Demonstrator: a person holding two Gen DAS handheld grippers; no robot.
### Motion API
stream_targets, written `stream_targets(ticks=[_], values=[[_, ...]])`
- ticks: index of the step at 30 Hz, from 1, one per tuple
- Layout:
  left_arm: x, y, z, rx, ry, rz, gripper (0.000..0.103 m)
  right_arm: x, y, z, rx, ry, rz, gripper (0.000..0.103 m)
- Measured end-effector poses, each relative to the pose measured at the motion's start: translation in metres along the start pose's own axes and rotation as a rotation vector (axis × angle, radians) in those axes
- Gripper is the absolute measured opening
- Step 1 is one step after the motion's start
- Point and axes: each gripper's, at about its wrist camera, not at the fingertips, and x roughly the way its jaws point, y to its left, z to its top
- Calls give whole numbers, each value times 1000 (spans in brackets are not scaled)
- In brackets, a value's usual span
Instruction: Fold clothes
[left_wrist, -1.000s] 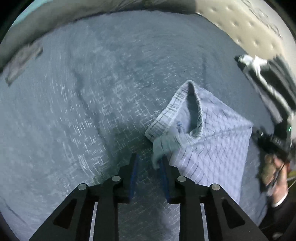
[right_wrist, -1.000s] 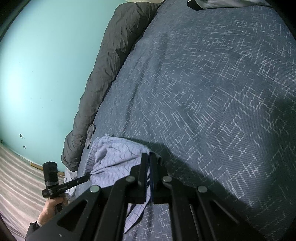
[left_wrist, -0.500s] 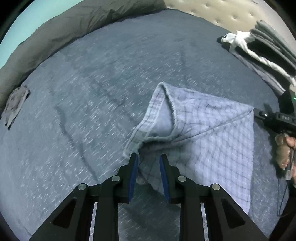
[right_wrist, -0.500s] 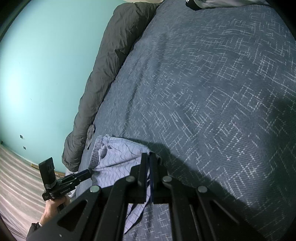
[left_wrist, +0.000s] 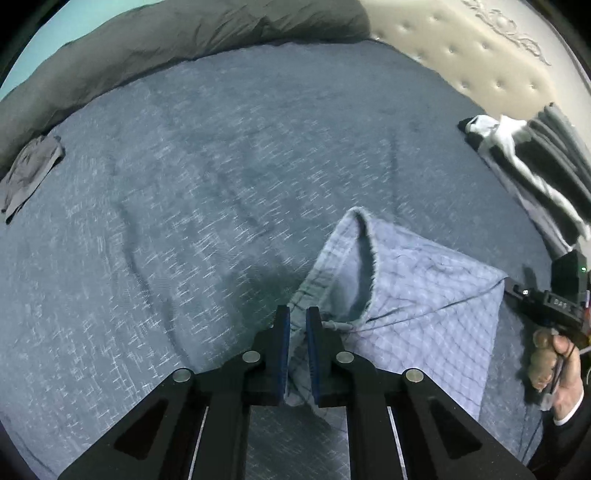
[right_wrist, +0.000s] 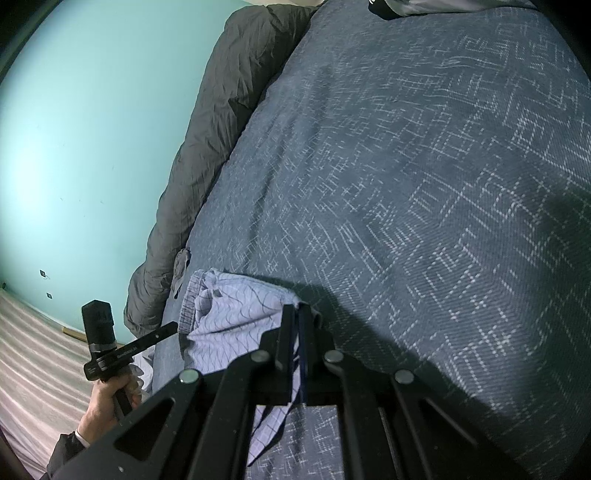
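Both the left gripper (left_wrist: 297, 325) and right gripper (right_wrist: 297, 314) pinched pale-blue checked cotton shorts (left_wrist: 417, 314) low in frame, above a dark-blue flecked bedspread (left_wrist: 221, 166) beside a turquoise wall (right_wrist: 92, 129).

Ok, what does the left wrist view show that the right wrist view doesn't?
Only the left wrist view shows the beige tufted headboard, the black-and-white clothes pile below it, and the left gripper shut on the waistband of the light blue checked shorts.

Only the right wrist view shows the teal wall, the striped floor, and the right gripper shut on the shorts' other edge.

Both show the shorts, the blue patterned bedspread, the dark grey duvet and a small grey garment.
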Motion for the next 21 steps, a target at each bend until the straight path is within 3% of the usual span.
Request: stream_targets(ticks=[7, 11, 17, 21], values=[[-17, -29, -7, 100, -23, -58, 10, -6, -2, 1, 2, -2, 2, 2], [3, -45, -12, 170, 35, 0, 10, -7, -2, 1, 3, -1, -1, 2], [20, -23, 0, 92, 17, 33, 10, -8, -6, 1, 7, -1, -1, 2], [24, -8, 7, 32, 4, 47, 3, -6, -4, 0, 5, 1, -2, 2]])
